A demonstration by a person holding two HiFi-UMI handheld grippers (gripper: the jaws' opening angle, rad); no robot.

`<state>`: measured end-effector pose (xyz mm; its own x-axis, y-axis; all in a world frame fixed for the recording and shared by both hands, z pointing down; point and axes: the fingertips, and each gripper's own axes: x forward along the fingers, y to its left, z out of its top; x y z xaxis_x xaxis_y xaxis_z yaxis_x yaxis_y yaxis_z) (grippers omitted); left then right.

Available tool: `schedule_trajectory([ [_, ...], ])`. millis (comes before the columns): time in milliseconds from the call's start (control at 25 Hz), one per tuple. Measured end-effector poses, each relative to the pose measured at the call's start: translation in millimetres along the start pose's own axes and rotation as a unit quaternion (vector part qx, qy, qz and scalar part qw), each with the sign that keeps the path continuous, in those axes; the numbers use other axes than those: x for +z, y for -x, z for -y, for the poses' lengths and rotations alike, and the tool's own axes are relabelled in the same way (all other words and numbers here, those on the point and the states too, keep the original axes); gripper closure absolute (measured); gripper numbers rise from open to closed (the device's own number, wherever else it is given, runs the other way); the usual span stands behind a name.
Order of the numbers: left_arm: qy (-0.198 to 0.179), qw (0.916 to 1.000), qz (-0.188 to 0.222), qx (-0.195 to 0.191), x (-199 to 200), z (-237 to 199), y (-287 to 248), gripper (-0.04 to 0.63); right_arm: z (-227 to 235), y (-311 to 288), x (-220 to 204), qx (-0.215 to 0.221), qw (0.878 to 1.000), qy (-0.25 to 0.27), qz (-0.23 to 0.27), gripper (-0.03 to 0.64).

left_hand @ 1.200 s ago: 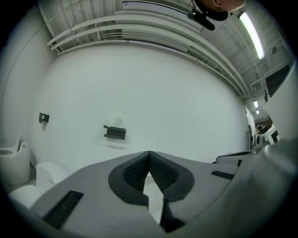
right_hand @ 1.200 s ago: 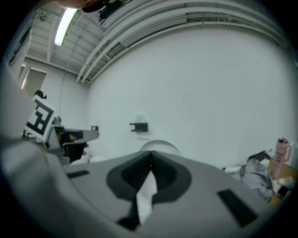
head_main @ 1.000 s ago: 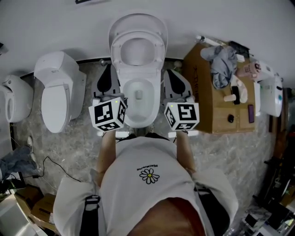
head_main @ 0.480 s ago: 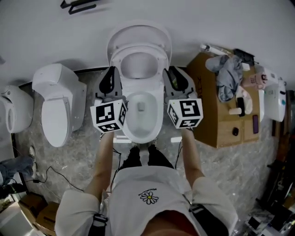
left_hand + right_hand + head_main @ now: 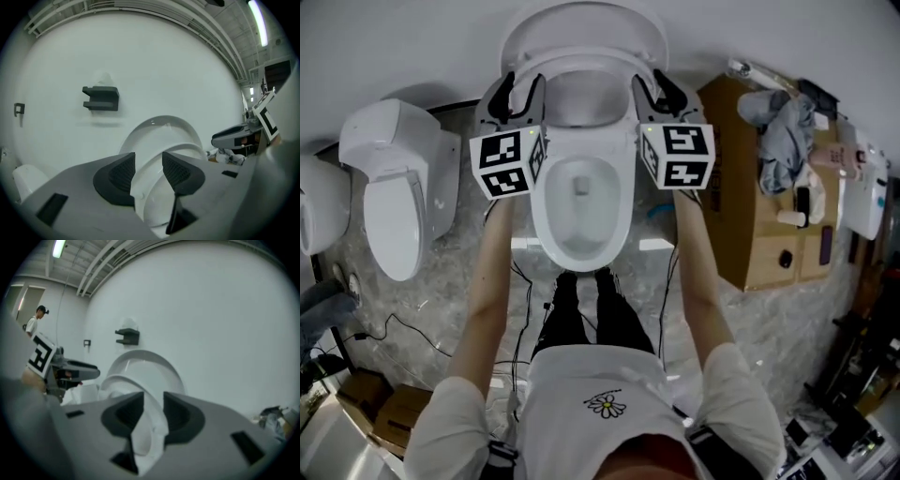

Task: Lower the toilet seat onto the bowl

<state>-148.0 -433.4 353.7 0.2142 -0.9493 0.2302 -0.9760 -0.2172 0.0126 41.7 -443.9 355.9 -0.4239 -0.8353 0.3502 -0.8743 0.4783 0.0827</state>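
Head view: both arms reach further forward than half a second ago; the left hand-held gripper (image 5: 522, 89) and right hand-held gripper (image 5: 651, 86) now meet the side rims of the toilet seat (image 5: 581, 64), which stands raised against the lid (image 5: 581, 23) above the bowl (image 5: 542, 211).

Left gripper view: the jaws are narrowly apart, closed onto the toilet seat (image 5: 147, 174).

Right gripper view: likewise, the toilet seat (image 5: 152, 423) is pinched between the jaws.

**Even, cool light; heavy fisheye**

The room is lit evenly from above by ceiling tubes (image 5: 257, 21), which are glaring in both gripper views. The white toilet (image 5: 539, 192) is rendered bright, and soft shadows are cast on the wall (image 5: 412, 37). Edges are bent and corners blackened. The right gripper view is blurred throughout.
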Motion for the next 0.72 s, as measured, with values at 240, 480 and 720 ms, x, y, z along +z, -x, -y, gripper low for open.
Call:
schedule_trajectory([
  [240,-0.028,0.9989,-0.036,0.008,-32.2,-13.9,-26.4,0.407,13.1,-32.3,-28.5,-0.017,0.999,0.014,-0.035,0.485],
  [480,-0.048,0.9959,-0.066,0.038,-51.9,-21.8,-37.8,0.41,24.4,-48.6,-38.7,-0.046,0.997,0.028,-0.057,0.485],
  [720,-0.053,0.9941,-0.074,0.059,-54.2,-37.1,-47.4,0.446,21.7,-59.1,-36.8,-0.046,0.996,0.045,-0.063,0.488],
])
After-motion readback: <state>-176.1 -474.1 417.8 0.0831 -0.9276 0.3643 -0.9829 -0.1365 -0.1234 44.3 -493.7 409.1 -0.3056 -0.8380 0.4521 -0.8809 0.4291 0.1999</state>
